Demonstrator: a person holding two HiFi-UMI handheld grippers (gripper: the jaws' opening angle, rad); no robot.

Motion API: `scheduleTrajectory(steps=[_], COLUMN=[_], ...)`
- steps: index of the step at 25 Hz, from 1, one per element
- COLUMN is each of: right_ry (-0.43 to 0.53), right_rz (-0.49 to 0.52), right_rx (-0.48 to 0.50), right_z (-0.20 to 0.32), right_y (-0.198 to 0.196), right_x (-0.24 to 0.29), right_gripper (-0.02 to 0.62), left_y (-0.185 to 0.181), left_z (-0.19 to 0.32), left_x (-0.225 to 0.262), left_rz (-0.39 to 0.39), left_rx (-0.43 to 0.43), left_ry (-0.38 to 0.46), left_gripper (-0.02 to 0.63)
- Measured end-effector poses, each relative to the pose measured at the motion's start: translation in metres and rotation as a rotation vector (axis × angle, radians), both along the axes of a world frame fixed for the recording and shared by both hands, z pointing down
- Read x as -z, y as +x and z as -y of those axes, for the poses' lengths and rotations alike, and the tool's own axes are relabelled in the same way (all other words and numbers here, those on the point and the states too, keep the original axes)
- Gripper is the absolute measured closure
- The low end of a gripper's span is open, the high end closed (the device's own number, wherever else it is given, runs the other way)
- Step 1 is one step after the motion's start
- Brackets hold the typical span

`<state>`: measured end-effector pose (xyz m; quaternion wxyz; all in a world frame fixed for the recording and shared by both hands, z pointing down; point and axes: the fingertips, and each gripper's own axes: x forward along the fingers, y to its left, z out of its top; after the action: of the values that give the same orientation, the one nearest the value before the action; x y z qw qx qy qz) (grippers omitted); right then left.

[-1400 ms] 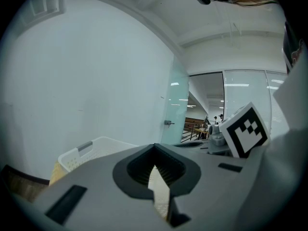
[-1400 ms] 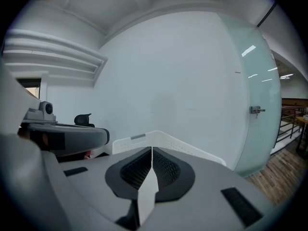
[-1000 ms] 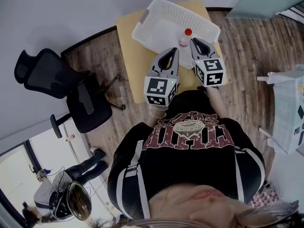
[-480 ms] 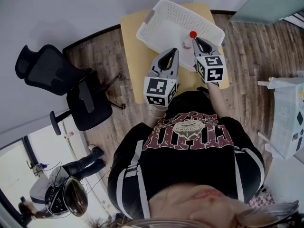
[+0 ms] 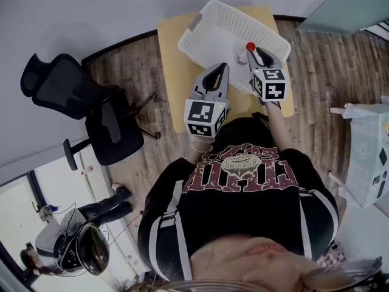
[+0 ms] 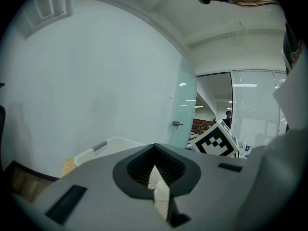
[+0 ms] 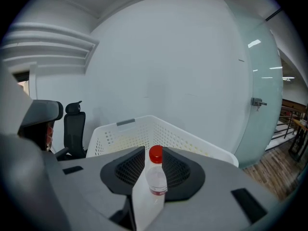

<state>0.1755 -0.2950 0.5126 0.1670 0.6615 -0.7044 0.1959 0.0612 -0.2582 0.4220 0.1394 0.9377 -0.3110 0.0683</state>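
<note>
Head view — basket on table, chair nearby, bottle facing right gripper.

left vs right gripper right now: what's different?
The right gripper has its tips at the red-capped bottle standing in the white basket; the left gripper has nothing at its tips. The right gripper reaches further over the basket; the left gripper sits back at its near rim. Shared: on both, the jaws stand close together and appear to clamp nothing.
</note>
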Motion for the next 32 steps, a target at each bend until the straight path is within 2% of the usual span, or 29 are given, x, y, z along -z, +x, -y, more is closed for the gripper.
scheduleTrajectory(steps=[10, 24, 32], right_ry=[-0.045, -0.117, -0.162], right_rz=[-0.020, -0.072, -0.131], right_rx=[0.011, 0.048, 0.035], right_z=[0.015, 0.035, 0.039], right_y=[0.002, 0.000, -0.002], right_x=[-0.013, -0.032, -0.043], right_gripper=[0.434, 0.409, 0.408], left_y=[-0.006, -0.016, -0.028], left_z=[0.003, -0.002, -0.003], left_x=[-0.002, -0.005, -0.005], left_rz=[0.001, 0.003, -0.003], left_rx=[0.018, 0.036, 0.058], left_ry=[-0.007, -0.014, -0.014], left_gripper=[0.560, 0.559, 0.559])
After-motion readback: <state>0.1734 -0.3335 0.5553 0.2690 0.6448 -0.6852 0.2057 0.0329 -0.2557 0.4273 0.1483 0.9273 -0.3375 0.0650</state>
